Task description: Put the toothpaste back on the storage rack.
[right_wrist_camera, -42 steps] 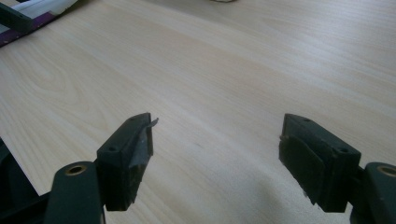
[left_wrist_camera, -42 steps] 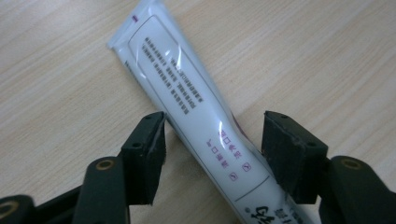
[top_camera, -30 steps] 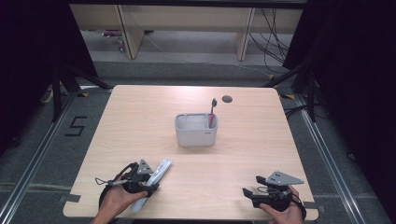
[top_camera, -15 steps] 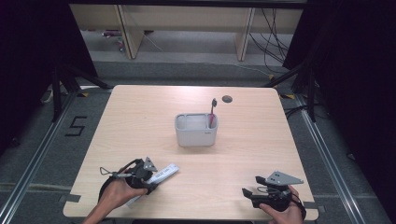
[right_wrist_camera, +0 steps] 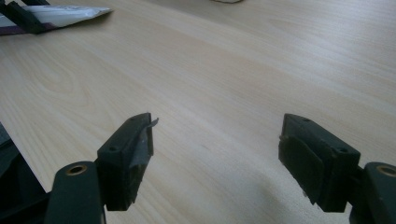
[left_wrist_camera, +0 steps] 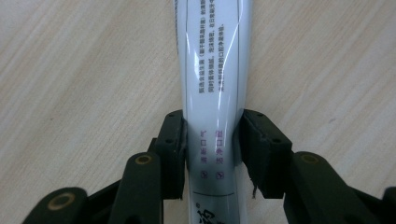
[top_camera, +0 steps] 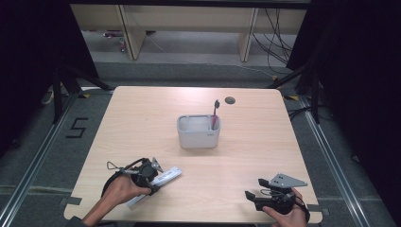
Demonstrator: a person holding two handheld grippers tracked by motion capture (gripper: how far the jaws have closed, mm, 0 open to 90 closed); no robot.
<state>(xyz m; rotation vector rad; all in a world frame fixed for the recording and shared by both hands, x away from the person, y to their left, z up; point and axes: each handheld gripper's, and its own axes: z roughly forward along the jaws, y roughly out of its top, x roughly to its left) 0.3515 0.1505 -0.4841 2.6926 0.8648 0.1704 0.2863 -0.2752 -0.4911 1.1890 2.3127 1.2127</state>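
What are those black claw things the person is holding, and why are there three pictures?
Those are hand-held grabbers with two jaws each, one per hand. One picture comes from a camera up high over the table. The other two come from little cameras riding on each grabber, looking along its jaws. The left gripper has just been closing its jaws, and they now squeeze a white toothpaste tube lying on the wood. The right gripper waits open, holding nothing. In the middle of the table stands a grey holder with a toothbrush sticking up in it.
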